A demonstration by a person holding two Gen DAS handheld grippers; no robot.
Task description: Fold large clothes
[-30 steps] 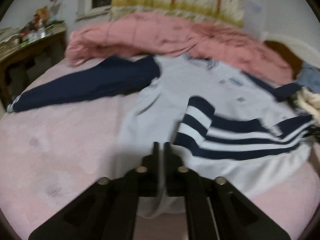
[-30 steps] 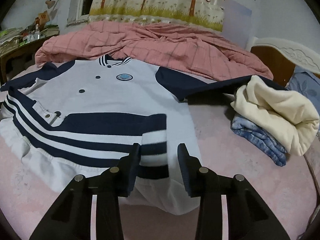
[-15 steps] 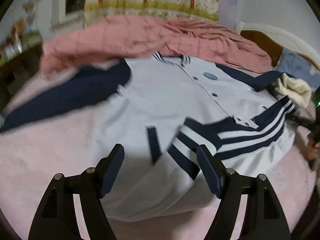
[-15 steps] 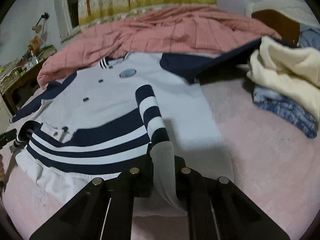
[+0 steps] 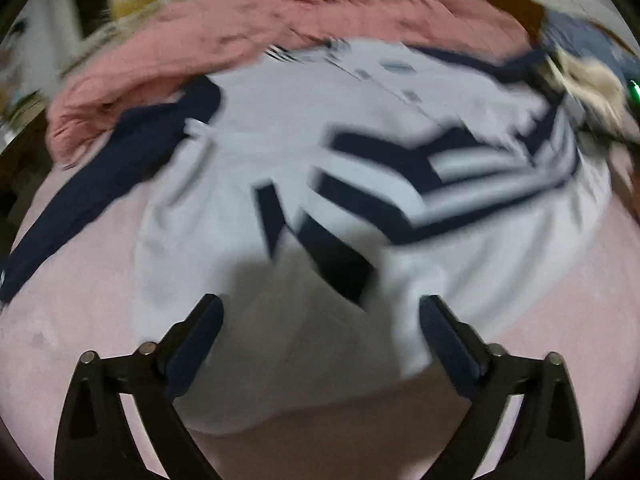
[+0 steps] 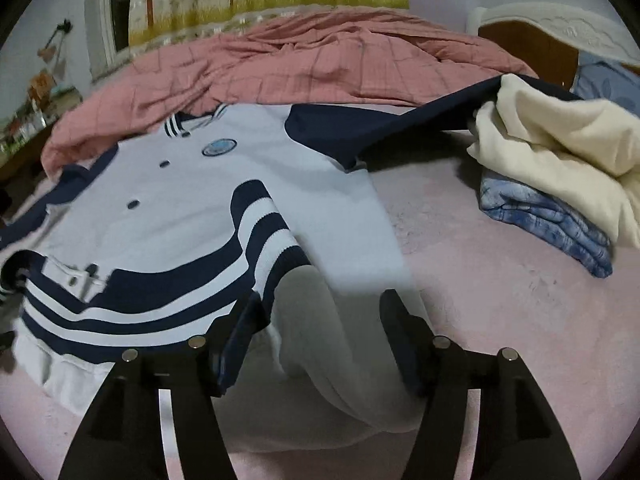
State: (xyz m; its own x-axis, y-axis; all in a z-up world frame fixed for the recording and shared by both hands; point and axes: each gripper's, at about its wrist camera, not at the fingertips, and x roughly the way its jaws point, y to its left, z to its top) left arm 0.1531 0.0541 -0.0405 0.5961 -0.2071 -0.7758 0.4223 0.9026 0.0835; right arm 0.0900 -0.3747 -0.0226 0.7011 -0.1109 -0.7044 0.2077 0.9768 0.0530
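Note:
A white jacket (image 6: 192, 200) with navy sleeves and a navy-and-white striped hem lies spread on the pink bed; it also shows, blurred, in the left wrist view (image 5: 280, 128). Its striped hem (image 6: 168, 296) is folded up over the body. My right gripper (image 6: 320, 332) is open, its jaws on either side of the folded bottom edge without holding it. My left gripper (image 5: 320, 332) is open and empty above the jacket's near edge. One navy sleeve (image 5: 104, 168) stretches out left, the other (image 6: 400, 120) right.
A pink quilt (image 6: 320, 60) is bunched behind the jacket. A stack of folded clothes, cream (image 6: 568, 148) over blue (image 6: 548, 216), sits at the right on the pink sheet (image 6: 500, 300). A headboard (image 6: 540, 40) stands at the back right, a cluttered desk (image 6: 28, 128) at the left.
My left gripper opened a second ago and let the hem go. My right gripper, shut on the hem half a second ago, has opened and dropped it folded over the jacket.

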